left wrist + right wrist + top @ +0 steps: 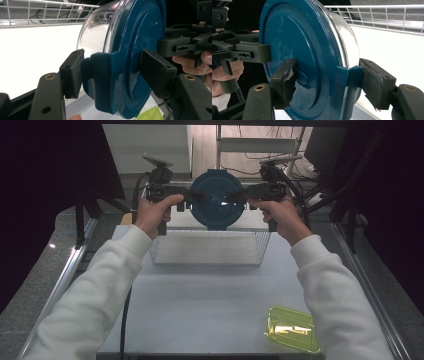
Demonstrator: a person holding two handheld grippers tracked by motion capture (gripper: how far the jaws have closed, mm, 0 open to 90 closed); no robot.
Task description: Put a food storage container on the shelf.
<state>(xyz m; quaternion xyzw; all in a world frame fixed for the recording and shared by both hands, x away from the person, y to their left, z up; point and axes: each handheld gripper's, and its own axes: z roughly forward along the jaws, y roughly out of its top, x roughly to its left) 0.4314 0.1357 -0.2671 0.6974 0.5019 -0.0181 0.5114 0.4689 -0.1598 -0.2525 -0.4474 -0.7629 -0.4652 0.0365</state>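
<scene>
A round clear container with a dark blue lid (217,200) is held up on its side above the wire basket (165,261), lid facing the person. My left gripper (192,197) is shut on the lid's left clip tab, and my right gripper (243,197) is shut on the right tab. In the left gripper view my gripper (112,75) has its pads on either side of the blue tab, with the clear bowl (96,32) bulging behind the lid. From the right gripper's camera, that gripper (330,83) clamps the lid (299,37) and rim from both faces.
The wire basket stands at the far end of the white table (200,310), directly under the container. A yellow-green translucent box (292,329) lies at the near right corner. Metal rails run along both table sides, and a chair and cables sit beyond the far edge.
</scene>
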